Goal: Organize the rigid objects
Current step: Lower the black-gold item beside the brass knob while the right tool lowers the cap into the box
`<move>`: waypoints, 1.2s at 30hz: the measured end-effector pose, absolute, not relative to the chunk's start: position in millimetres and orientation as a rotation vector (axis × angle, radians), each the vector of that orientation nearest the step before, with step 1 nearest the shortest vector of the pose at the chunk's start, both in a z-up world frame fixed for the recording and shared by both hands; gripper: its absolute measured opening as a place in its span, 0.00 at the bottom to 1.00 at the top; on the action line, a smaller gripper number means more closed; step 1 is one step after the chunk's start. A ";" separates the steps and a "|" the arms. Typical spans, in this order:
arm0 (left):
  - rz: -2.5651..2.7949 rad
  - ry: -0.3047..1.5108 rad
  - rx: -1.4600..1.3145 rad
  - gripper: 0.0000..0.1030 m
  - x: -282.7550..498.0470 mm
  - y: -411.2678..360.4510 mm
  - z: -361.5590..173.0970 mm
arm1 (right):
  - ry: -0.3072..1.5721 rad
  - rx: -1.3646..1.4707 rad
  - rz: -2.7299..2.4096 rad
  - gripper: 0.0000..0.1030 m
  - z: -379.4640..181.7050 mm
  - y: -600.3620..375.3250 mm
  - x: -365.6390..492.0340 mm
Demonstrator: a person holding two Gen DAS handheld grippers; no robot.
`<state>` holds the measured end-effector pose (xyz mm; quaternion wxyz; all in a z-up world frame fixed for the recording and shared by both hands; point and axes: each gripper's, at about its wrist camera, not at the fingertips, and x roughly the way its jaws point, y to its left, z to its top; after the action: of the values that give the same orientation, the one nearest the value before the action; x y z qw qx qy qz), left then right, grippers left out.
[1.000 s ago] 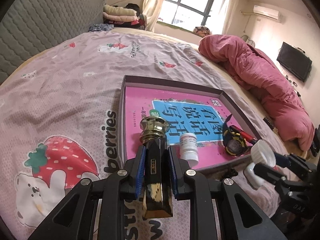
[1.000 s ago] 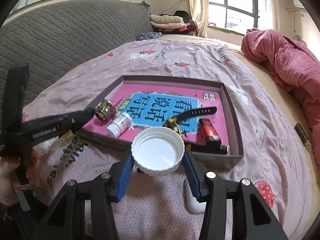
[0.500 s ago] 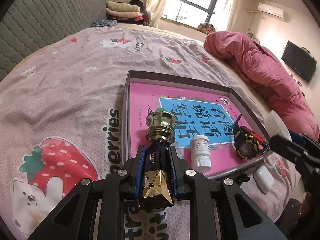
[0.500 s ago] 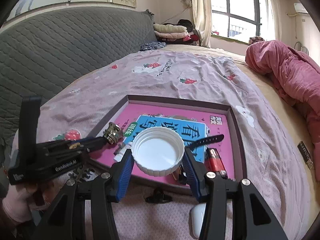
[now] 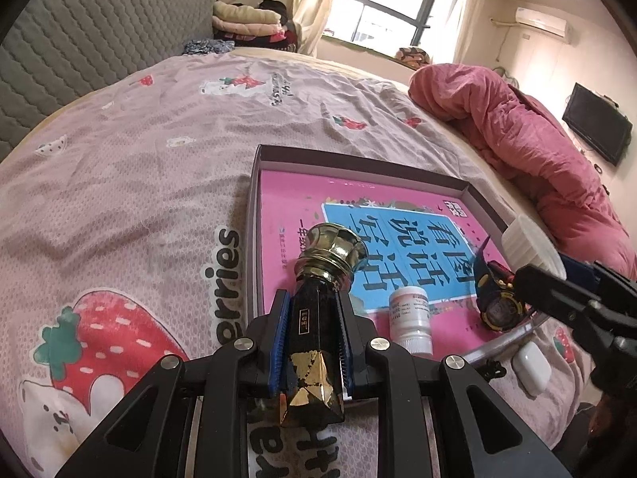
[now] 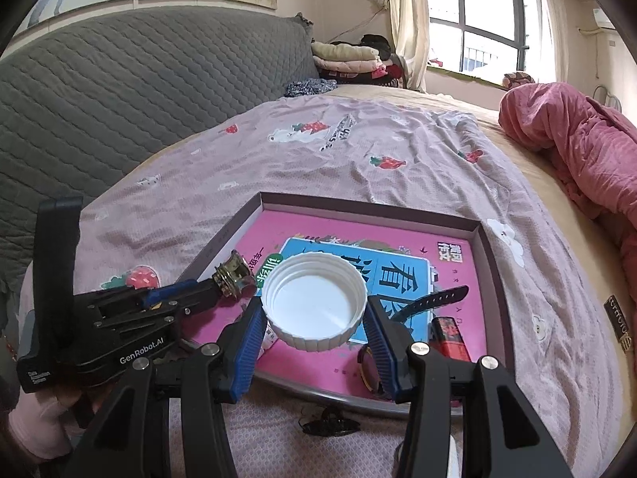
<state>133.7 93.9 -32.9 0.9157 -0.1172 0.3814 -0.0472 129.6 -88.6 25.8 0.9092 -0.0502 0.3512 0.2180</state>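
My left gripper (image 5: 311,306) is shut on a black and gold bottle (image 5: 314,342) whose gold cap (image 5: 332,249) points over the near left corner of the tray (image 5: 358,161). My right gripper (image 6: 314,310) is shut on a round white lid (image 6: 314,302), hollow side up, held above the tray's (image 6: 358,209) near half. The lid (image 5: 525,239) also shows at the right of the left wrist view. From the right wrist camera, the left gripper (image 6: 191,292) reaches in from the left with the gold cap (image 6: 233,275) at its tip.
The tray has a pink book cover as its floor. On it lie a small white pill bottle (image 5: 410,318), a black and yellow watch (image 5: 497,302) and a red lighter (image 6: 448,332). A white earbud case (image 5: 531,366) and a black hair clip (image 6: 330,424) lie on the strawberry bedsheet before the tray.
Both grippers have moved forward toward the tray. The lid went from in front of the near rim to above the tray. The bottle's cap now reaches further over the tray's corner.
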 end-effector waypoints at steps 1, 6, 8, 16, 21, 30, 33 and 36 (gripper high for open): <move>-0.098 0.786 -0.242 0.22 134.4 94.0 -33.0 | 0.729 -0.103 0.451 0.48 24.5 -88.5 130.5; -0.095 0.780 -0.240 0.22 139.4 94.2 -32.5 | 0.760 -0.111 0.448 0.48 14.3 -86.3 136.2; -0.094 0.779 -0.236 0.22 140.7 93.6 -32.5 | 0.776 -0.116 0.451 0.48 9.9 -84.7 138.2; -0.096 0.778 -0.202 0.22 145.1 88.4 -33.0 | 0.824 -0.144 0.469 0.48 -4.0 -76.0 141.6; -0.099 0.779 -0.195 0.22 146.3 87.0 -33.5 | 0.866 -0.161 0.472 0.48 -12.1 -70.8 144.7; -0.102 0.787 -0.192 0.22 147.0 87.4 -34.3 | 0.924 -0.179 0.462 0.48 -19.4 -66.8 149.0; -0.103 0.788 -0.194 0.22 147.3 87.7 -34.3 | 0.945 -0.185 0.463 0.48 -19.7 -65.4 151.6; -0.102 0.788 -0.190 0.22 147.2 87.2 -34.1 | 0.968 -0.194 0.460 0.48 -20.2 -63.7 154.6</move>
<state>147.2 87.2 -34.1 0.9177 -0.0925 0.3831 -0.0498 154.6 -63.7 -20.2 0.8554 -0.0921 0.4603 0.2188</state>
